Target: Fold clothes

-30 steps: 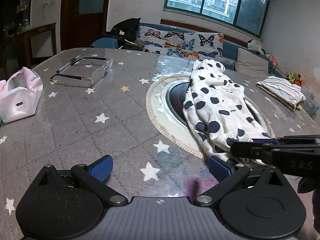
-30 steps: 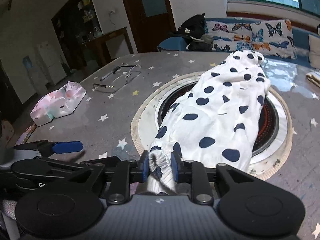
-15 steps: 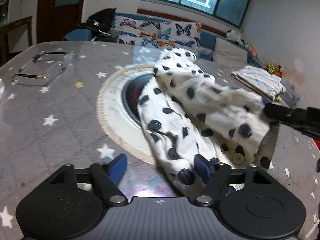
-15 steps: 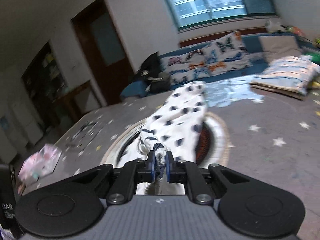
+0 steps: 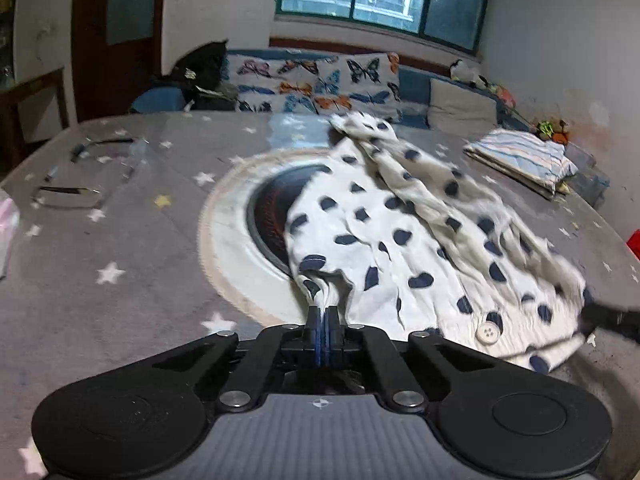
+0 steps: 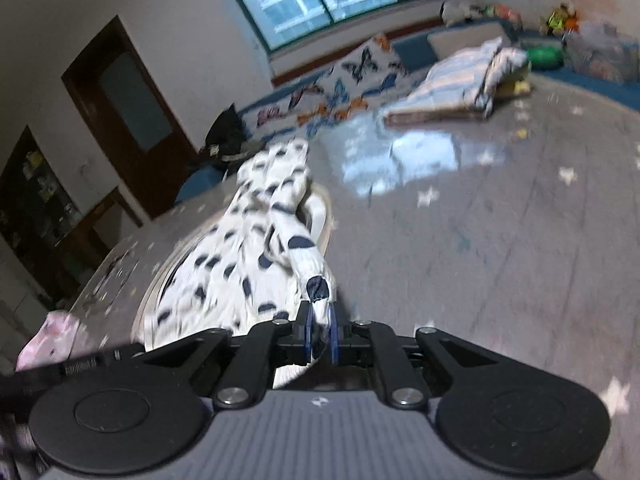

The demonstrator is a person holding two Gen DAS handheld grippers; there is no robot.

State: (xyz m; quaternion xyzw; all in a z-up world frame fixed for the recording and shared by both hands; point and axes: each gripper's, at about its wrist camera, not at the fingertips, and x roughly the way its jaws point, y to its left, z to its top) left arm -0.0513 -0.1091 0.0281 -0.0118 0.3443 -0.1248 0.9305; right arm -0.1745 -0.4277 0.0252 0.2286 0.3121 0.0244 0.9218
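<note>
**Both grippers pinch the spotted garment to spread it**

Just ahead of the left gripper (image 5: 325, 316), its blue pads are pressed together on a bunched corner of the white, dark-spotted garment (image 5: 400, 232), which lies draped from that pinch away across the round inset burner (image 5: 272, 216) in the middle of the star-patterned surface (image 5: 120, 240). The right gripper (image 6: 320, 322) is clamped on another edge of the same garment (image 6: 240, 264), a cuff-like end that rises from its pads. In the left wrist view the right gripper (image 5: 612, 318) shows as a dark blurred bar at the far right end of the cloth, well apart from the left one.

Holding two separate edges this way looks meant to pull the cloth taut and flat, so that it can be laid out square before any fold; the fabric between the two is still wrinkled and partly doubled over itself.

Off to the left of the left gripper lie a pair of glasses (image 5: 80, 176), and a pink-and-white bag (image 6: 52, 340) sits at that edge of the surface. Far ahead and to the right of it rests a folded striped cloth (image 5: 524, 160). None of these lies near the garment. The likelier nuisance is the sunken burner ring under the cloth, whose rim could catch the fabric and leave the fold uneven, so clear surface to the right seems the better place.
</note>
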